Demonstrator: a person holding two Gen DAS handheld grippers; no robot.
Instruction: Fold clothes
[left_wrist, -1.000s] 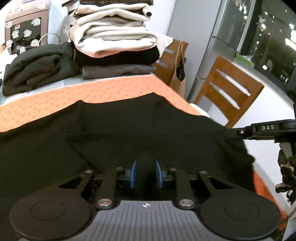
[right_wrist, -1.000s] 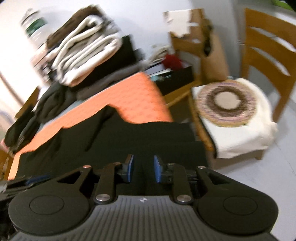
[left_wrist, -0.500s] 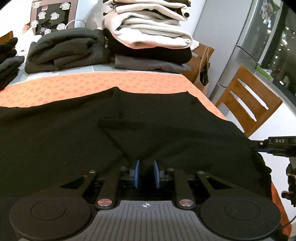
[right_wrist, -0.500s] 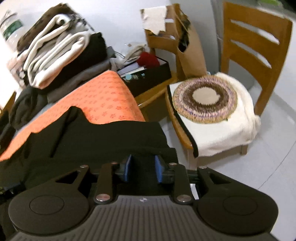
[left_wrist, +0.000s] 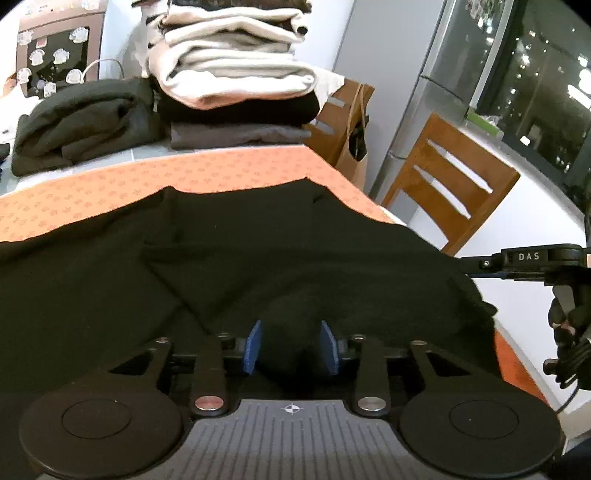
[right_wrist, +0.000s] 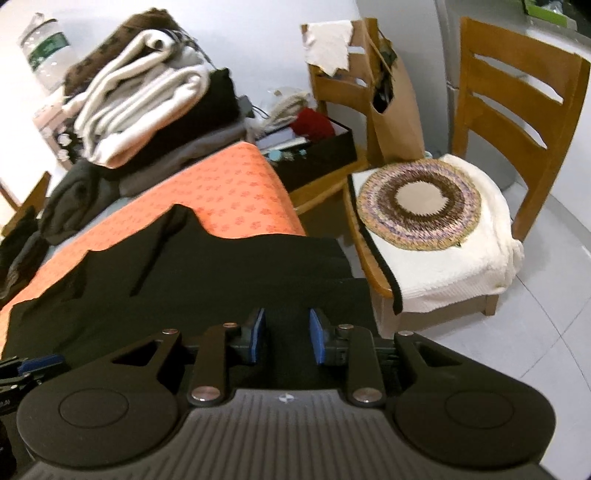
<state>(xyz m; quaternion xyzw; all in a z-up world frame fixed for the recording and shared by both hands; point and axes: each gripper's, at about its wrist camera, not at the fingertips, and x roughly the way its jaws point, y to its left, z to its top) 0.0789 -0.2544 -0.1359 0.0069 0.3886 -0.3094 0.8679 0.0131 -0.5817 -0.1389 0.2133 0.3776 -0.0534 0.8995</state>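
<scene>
A black garment lies spread on the orange patterned tablecloth; it also shows in the right wrist view. My left gripper is at its near edge, with a bunched fold of the black cloth between its blue pads, which stand somewhat apart. My right gripper is at the garment's right end by the table corner, with black cloth between its blue pads too. The right gripper also shows at the right edge of the left wrist view.
A tall stack of folded cream, black and grey clothes and a dark folded pile sit at the table's far side. A wooden chair with a round woven mat stands right of the table. A brown paper bag stands behind.
The left gripper's pads have spread wider around a thicker bunch of cloth. Both grippers have shifted a little, and the garment's near edge is bunched up more.
</scene>
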